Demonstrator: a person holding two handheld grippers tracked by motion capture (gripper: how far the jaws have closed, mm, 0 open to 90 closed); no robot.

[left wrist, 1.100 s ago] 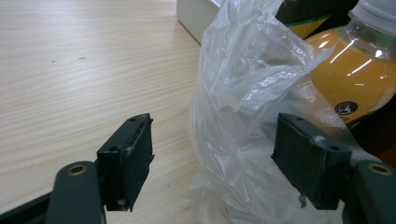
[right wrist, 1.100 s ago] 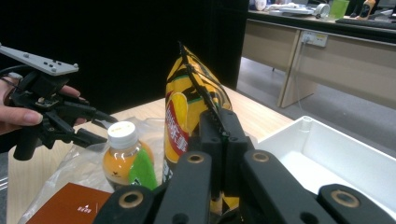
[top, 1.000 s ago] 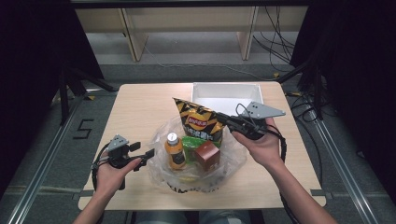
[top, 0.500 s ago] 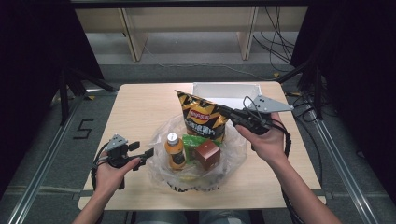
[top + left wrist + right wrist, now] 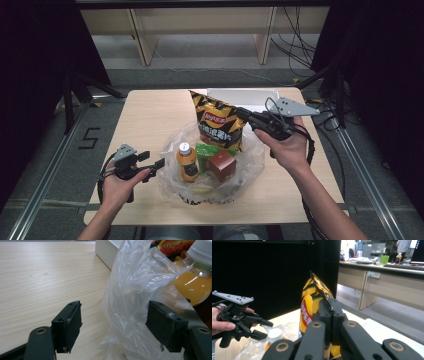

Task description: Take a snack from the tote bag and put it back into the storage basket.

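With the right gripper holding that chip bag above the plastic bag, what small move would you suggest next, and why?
Probably carry the yellow-and-black chip bag toward the white tray behind it. The right gripper is shut on the bag's edge, and its lower end hangs just above the clear plastic bag. The left gripper stands open at the plastic's rim and might close on it to steady it.

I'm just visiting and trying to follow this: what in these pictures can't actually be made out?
- Crisp bag brand lettering: too small in the high view; the right claw covers it in its own view.
- Green packet: the crisp bag, orange drink bottle and crinkled plastic bag hide most of it.
- White tray: inside hidden behind the crisp bag.
- Left claw view: bottle cut off by the edge.
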